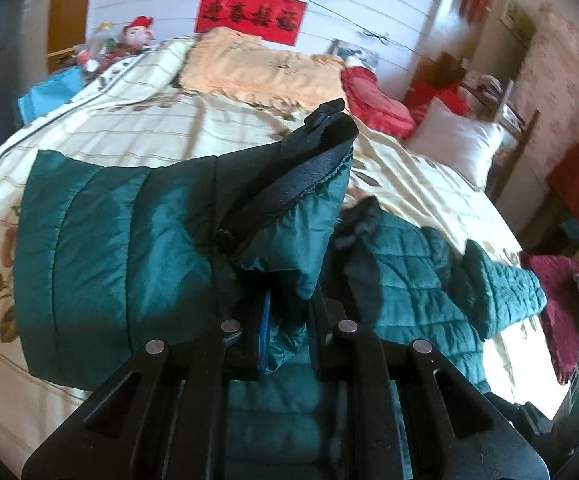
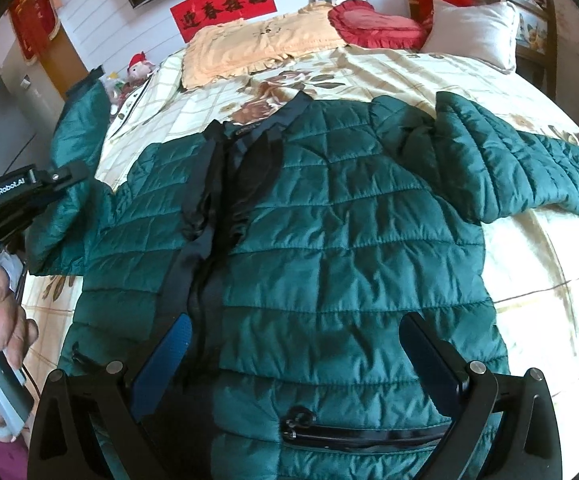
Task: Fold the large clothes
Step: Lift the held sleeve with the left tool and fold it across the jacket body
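Note:
A dark green quilted jacket lies front up on the bed, its zip open and its right sleeve spread out. My left gripper is shut on the jacket's left sleeve near the black cuff and holds it lifted above the bed. That gripper also shows at the left of the right wrist view, with the raised sleeve beside it. My right gripper is open and empty, hovering over the jacket's lower front near a zipped pocket.
The bed has a cream floral quilt. An orange pillow, a red heart cushion and a white pillow lie at its head. A plush toy sits at the far left. A red banner hangs on the wall.

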`<state>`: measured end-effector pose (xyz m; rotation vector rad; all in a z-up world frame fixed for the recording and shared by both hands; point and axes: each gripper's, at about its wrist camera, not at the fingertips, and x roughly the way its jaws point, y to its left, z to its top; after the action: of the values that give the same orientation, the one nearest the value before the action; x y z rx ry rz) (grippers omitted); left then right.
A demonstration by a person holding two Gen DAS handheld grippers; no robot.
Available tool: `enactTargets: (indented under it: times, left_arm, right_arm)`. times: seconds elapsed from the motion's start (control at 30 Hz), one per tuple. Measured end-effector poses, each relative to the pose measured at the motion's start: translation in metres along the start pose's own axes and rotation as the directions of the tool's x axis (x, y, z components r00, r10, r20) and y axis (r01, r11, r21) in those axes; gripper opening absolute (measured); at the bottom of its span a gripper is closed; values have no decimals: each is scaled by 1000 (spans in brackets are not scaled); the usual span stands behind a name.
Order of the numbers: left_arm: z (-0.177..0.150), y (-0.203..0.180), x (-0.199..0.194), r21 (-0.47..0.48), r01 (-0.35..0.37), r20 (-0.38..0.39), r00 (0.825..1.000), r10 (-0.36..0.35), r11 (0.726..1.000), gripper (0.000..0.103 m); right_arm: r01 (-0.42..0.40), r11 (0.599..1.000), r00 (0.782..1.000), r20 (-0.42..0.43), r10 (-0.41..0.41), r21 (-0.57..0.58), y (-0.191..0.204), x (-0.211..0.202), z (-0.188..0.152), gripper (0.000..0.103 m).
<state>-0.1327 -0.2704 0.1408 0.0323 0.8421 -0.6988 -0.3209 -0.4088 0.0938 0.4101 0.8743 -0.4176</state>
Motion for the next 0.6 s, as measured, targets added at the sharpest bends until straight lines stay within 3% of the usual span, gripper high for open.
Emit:
enactTargets:
  times: [0.6]
  left_arm:
    - [-13,-65,33,71,89,-86,993,-83,993,14]
  right_arm:
    - [37,999,999,-8,-37,31,-32,1,2,103]
